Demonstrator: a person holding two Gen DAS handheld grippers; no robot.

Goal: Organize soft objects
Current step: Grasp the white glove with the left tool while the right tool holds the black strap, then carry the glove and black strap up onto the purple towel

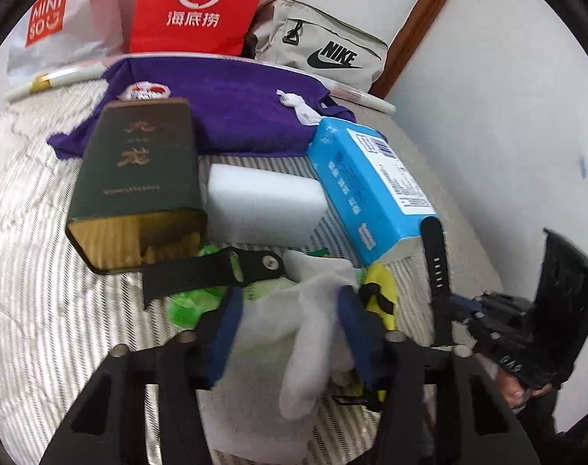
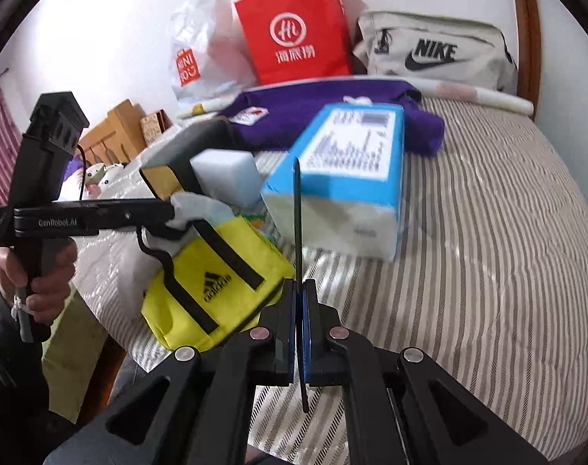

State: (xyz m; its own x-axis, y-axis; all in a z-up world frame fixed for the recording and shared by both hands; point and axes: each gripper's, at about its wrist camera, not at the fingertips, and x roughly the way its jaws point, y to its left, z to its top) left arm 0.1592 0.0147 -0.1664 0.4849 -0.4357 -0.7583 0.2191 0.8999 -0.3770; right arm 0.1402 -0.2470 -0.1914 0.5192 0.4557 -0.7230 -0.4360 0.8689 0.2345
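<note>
White cloth lies bunched between the blue pads of the left gripper, the jaws partly closed around it; whether the pads press it cannot be told. Only the left wrist view shows the green scraps under that cloth and the open gold end of the dark box. Only the right wrist view shows the yellow bag whole, lying flat near the bed's left edge with the cloth at its far end, and the person's hand on the left gripper's handle. The right gripper is closed tight on a thin black strap that stands up edge-on; the left wrist view shows that strap's holes. The blue tissue pack and white foam block sit mid-bed, the purple shirt behind them. The striped bedspread lies bare to the right; bags line the wall.
</note>
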